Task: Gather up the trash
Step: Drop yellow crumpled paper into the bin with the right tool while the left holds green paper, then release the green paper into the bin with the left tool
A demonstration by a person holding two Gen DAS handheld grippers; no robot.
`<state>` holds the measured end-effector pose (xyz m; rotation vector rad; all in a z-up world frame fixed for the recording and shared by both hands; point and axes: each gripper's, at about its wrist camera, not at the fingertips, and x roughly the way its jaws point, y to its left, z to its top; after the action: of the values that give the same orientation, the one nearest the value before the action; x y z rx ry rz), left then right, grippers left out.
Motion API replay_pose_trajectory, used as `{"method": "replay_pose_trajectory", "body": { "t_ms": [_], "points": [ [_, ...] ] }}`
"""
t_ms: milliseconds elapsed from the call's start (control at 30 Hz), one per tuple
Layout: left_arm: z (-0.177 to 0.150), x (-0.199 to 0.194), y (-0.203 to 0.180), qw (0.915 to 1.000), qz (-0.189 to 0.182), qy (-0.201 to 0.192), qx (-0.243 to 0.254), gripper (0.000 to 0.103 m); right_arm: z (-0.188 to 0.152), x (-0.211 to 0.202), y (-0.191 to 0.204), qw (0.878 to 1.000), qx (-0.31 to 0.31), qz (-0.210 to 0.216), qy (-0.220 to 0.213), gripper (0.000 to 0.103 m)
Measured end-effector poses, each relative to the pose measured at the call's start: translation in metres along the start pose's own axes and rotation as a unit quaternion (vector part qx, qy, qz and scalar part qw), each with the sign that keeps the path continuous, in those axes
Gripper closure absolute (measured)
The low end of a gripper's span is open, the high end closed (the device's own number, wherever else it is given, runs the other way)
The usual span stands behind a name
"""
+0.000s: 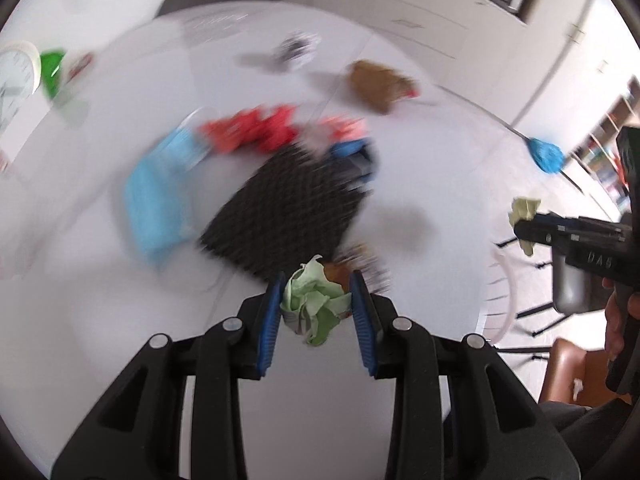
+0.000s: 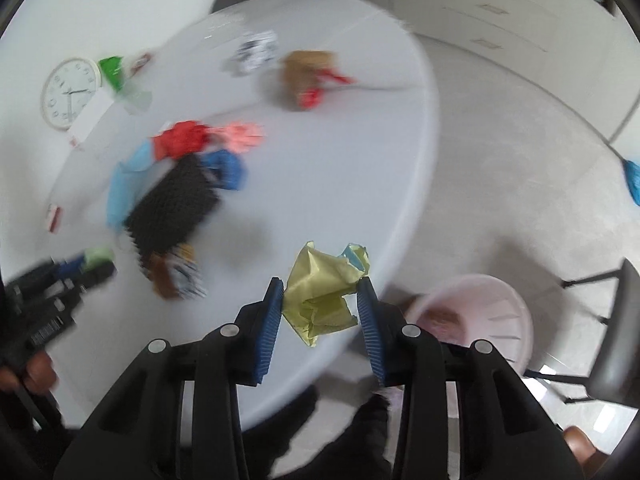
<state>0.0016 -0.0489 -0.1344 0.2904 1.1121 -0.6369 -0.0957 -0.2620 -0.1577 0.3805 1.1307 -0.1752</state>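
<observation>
My left gripper (image 1: pixel 317 309) is shut on a crumpled green paper (image 1: pixel 314 306) and holds it above the white table (image 1: pixel 80 300). My right gripper (image 2: pixel 322 304) is shut on a crumpled yellow paper (image 2: pixel 322 298) over the table's right edge (image 2: pixel 416 216). It also shows at the right of the left wrist view (image 1: pixel 524 224). A pink bin (image 2: pixel 496 312) stands on the floor beside the table, just right of my right gripper. More trash lies on the table: red paper (image 2: pixel 182 142), pink paper (image 2: pixel 242 136), blue paper (image 2: pixel 226 168), a brown bag (image 2: pixel 306 74).
A black mesh mat (image 2: pixel 172 204), a light blue mask (image 2: pixel 122 186), a white clock (image 2: pixel 70 92), a green item (image 2: pixel 112 70) and a printed crumpled paper (image 2: pixel 256 50) lie on the table. A blue mop (image 2: pixel 632 178) lies on the floor. A chair (image 2: pixel 612 340) stands right.
</observation>
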Motion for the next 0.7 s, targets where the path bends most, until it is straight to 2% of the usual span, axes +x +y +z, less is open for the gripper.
{"method": "replay_pose_trajectory", "body": {
  "t_ms": [100, 200, 267, 300, 367, 533, 700],
  "points": [
    [0.017, 0.001, -0.038, 0.9988, -0.026, -0.007, 0.04, 0.07, -0.018, -0.013, -0.039, 0.999, 0.018, -0.028, 0.001, 0.064],
    [0.029, 0.006, -0.071, 0.9964, -0.05, -0.007, 0.069, 0.07, -0.038, -0.011, -0.08, 0.998, 0.047, -0.046, 0.017, 0.059],
    [0.035, 0.01, -0.095, 0.9938, -0.062, -0.004, 0.092, 0.07, -0.048, -0.004, -0.102, 0.996, 0.068, -0.047, 0.029, 0.025],
    [0.039, 0.013, -0.11, 0.9919, -0.069, -0.002, 0.107, 0.07, -0.054, -0.001, -0.117, 0.994, 0.087, -0.059, 0.034, 0.02],
    [0.042, 0.018, -0.134, 0.9881, -0.082, 0.002, 0.13, 0.07, -0.06, -0.006, -0.139, 0.99, 0.114, -0.079, 0.029, 0.017],
    [0.045, 0.028, -0.2, 0.9738, -0.125, 0.017, 0.189, 0.07, -0.072, -0.037, -0.186, 0.98, 0.174, -0.095, -0.004, 0.006],
    [0.041, 0.047, -0.258, 0.9548, -0.166, 0.041, 0.243, 0.07, -0.075, -0.06, -0.219, 0.974, 0.191, -0.119, -0.02, 0.006]
  ]
}}
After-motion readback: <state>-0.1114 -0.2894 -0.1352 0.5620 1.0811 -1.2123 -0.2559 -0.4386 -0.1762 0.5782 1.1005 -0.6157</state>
